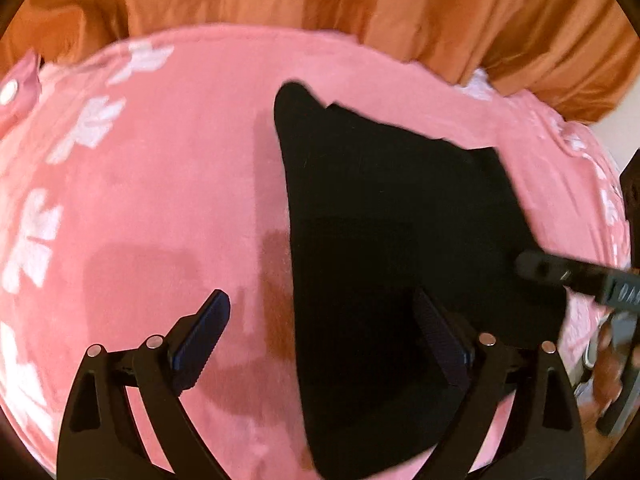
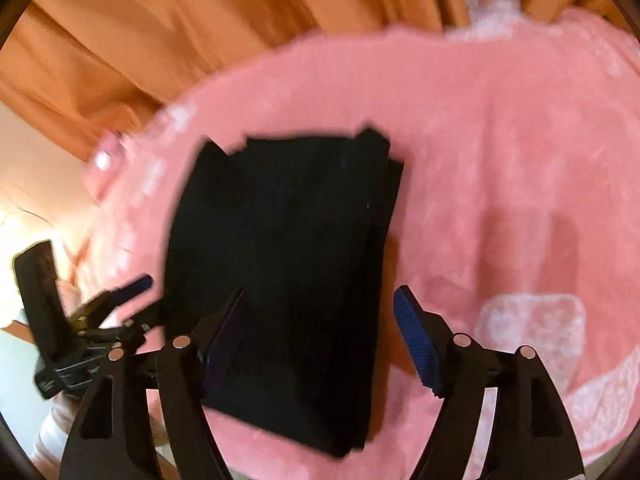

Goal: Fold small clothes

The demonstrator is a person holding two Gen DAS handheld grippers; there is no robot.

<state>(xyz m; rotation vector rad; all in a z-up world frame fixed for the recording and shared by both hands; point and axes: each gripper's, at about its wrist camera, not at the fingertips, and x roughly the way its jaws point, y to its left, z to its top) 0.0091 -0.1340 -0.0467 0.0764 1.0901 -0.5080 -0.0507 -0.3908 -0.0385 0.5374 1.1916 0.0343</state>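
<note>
Both sets of jaws stand spread wide with nothing pinched between them, as far as I can see from each wrist camera. On my left, the left gripper (image 1: 322, 340) hangs over the pink blanket (image 1: 160, 200), its left finger (image 1: 204, 332) above bare pink fleece and its right finger above the near part of the black garment (image 1: 380, 240). White flower shapes (image 1: 92, 128) are scattered down the blanket's left side. The black garment lies flat on the blanket, folded into a rough block, with a second layer showing at its far corners. Orange curtains (image 1: 360, 0) hang behind the blanket's far edge. At the right edge of my left camera, the right gripper (image 1: 560, 272) reaches in, one finger lying over the garment's right border.

From my right camera, the left gripper (image 2: 132, 300) shows low on the left, just beside the garment's left edge. The right gripper (image 2: 320, 336) hovers over the near end of the black garment (image 2: 280, 240), one finger above the cloth and the blue-padded finger (image 2: 416, 340) above bare blanket (image 2: 500, 160). A pale rectangular patch (image 2: 532, 328) marks the blanket at the right. I cannot tell whether any finger touches the cloth.
</note>
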